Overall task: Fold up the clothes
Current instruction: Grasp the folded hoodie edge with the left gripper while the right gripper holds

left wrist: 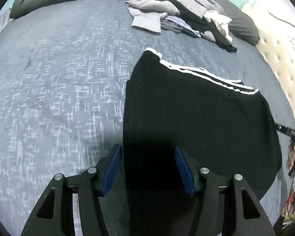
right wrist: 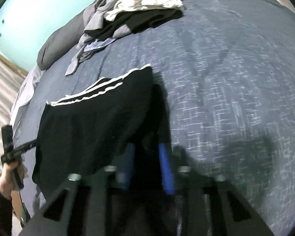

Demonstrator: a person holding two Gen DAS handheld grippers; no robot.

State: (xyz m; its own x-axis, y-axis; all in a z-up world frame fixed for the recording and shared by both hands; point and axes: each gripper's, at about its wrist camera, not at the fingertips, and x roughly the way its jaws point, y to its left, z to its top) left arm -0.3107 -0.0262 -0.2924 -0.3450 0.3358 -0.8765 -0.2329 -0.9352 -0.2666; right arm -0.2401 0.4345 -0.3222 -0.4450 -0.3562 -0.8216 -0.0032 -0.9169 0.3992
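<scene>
1. On the left of the left wrist view, the blue-grey bedspread (left wrist: 59,90) lies bare; the left gripper (left wrist: 148,168) hangs above the near left edge of the black shorts (left wrist: 196,118), its blue pads spread apart and pressing on nothing.
2. The shorts, trimmed with white stripes (left wrist: 206,76), lie spread on the bed just ahead of both tools. Judged from this, one fold is being finished or set up, and the cloth is not yet a compact stack.
3. Further back sits an unfolded clothes pile (left wrist: 179,13) of grey, black and white garments, well apart from the shorts; that work remains.
4. In the right wrist view, the right gripper (right wrist: 149,169) has its pads drawn near together over the shorts' near right corner. Blur and shadow hide whether cloth is pinched between them.
5. The next move likely calls for both tools to take matching corners and carry them across evenly.
6. Hard to read: the shorts' near hem is hidden behind the tool bodies, and the other tool and a hand (right wrist: 7,177) are cut off at each view's rim.
</scene>
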